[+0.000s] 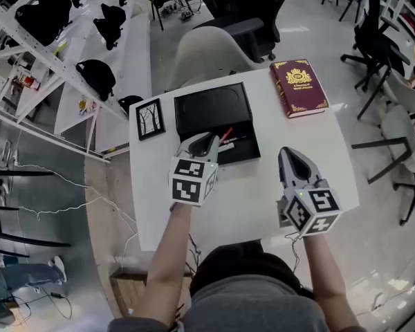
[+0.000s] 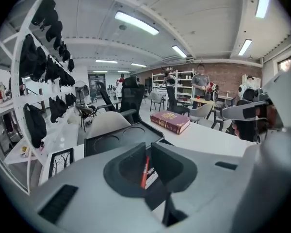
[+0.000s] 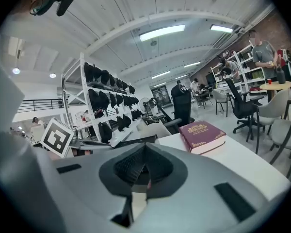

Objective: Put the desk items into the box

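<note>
A black box (image 1: 245, 152) lies open on the white table (image 1: 263, 199), its lid (image 1: 213, 109) folded flat behind it. A red pen (image 1: 227, 135) rests at the back of the box. My left gripper (image 1: 211, 141) hangs over the box, and its jaws stand a narrow gap apart. The pen (image 2: 144, 171) shows through that gap with no pad pressing on it. My right gripper (image 1: 289, 152) hovers over bare table to the right, shut and holding nothing. A framed tree picture (image 1: 150, 119) and a maroon book (image 1: 299, 87) lie on the table.
A grey chair (image 1: 207, 50) stands at the table's far edge. White shelving with black bags (image 1: 97, 75) runs along the left. Office chairs (image 1: 401, 130) stand on the right. People stand far off by the brick wall (image 2: 201, 84).
</note>
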Available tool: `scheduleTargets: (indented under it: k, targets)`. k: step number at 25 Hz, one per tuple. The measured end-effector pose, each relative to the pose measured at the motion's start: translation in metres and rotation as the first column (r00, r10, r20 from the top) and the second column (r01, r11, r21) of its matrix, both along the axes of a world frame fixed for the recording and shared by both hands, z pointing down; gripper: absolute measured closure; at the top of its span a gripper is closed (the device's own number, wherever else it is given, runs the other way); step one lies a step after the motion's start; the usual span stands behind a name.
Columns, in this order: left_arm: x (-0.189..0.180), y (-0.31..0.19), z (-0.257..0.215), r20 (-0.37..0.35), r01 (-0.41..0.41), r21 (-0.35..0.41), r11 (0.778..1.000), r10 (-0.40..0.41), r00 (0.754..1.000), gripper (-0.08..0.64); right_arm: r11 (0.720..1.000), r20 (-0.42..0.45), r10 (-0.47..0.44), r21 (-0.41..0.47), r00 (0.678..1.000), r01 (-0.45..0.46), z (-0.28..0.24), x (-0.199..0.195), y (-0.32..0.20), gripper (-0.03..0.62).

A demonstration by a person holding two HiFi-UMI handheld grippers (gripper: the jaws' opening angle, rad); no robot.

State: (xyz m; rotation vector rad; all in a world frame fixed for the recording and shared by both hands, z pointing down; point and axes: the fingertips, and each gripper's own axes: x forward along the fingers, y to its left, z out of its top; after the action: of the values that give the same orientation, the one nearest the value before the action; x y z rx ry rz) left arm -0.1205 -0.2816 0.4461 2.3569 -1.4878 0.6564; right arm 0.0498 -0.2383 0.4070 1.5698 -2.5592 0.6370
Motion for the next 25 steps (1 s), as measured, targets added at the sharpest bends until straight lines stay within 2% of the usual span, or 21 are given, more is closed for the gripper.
scheduleTargets:
  k: [14, 25]
  targets:
    - [-0.024, 0.039, -0.034, -0.081, 0.105, 0.136, 0.985, -0.094, 0.992, 0.552, 0.999, -0.012, -0.015, 0.037, 1.0, 0.016, -0.013, 0.001, 0.016, 0.589]
    - [-0.039, 0.065, -0.037, -0.126, 0.156, 0.168, 0.973, -0.136, 0.983, 0.552, 0.998, -0.009, -0.03, 0.063, 1.0, 0.031, -0.021, -0.003, 0.027, 0.589]
